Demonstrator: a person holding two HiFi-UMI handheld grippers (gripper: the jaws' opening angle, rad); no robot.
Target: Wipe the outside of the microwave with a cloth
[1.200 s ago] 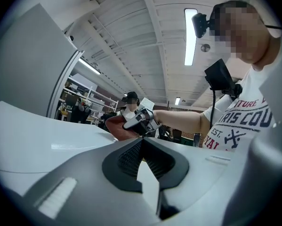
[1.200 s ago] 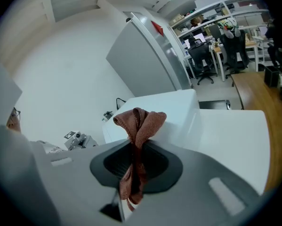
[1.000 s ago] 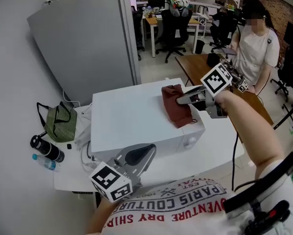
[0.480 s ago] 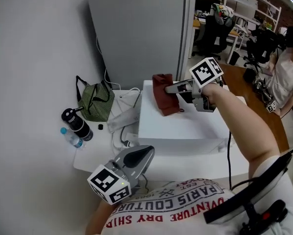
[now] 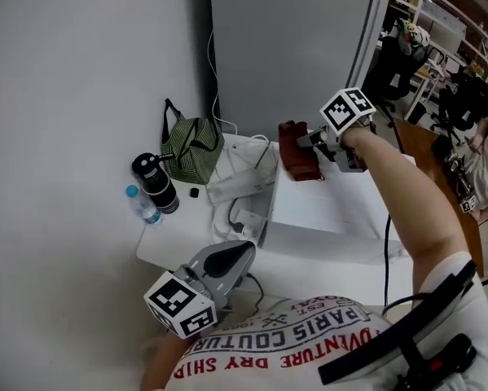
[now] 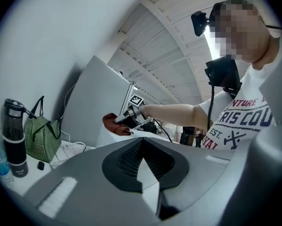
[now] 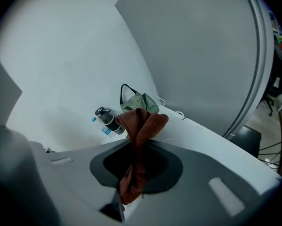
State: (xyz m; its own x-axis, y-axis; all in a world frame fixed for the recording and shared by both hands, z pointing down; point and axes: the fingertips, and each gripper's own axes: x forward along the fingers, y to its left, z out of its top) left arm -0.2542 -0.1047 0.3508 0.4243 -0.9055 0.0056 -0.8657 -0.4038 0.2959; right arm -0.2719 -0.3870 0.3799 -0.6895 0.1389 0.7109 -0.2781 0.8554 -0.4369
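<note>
A white microwave stands on a white table. A dark red cloth lies against the far left corner of its top, pinched by my right gripper, which is shut on it. In the right gripper view the cloth hangs bunched between the jaws, above the white top. My left gripper hangs low near my chest, off the microwave, jaws closed with nothing in them. The left gripper view shows the cloth and right gripper from afar.
Left of the microwave lie a green striped bag, a black flask, a small water bottle and white cables. A grey partition stands behind. A brown desk and office chairs are at the right.
My right gripper has slid the cloth across the microwave's top toward its far left corner. The head view has swung left. The left gripper has stayed low.
</note>
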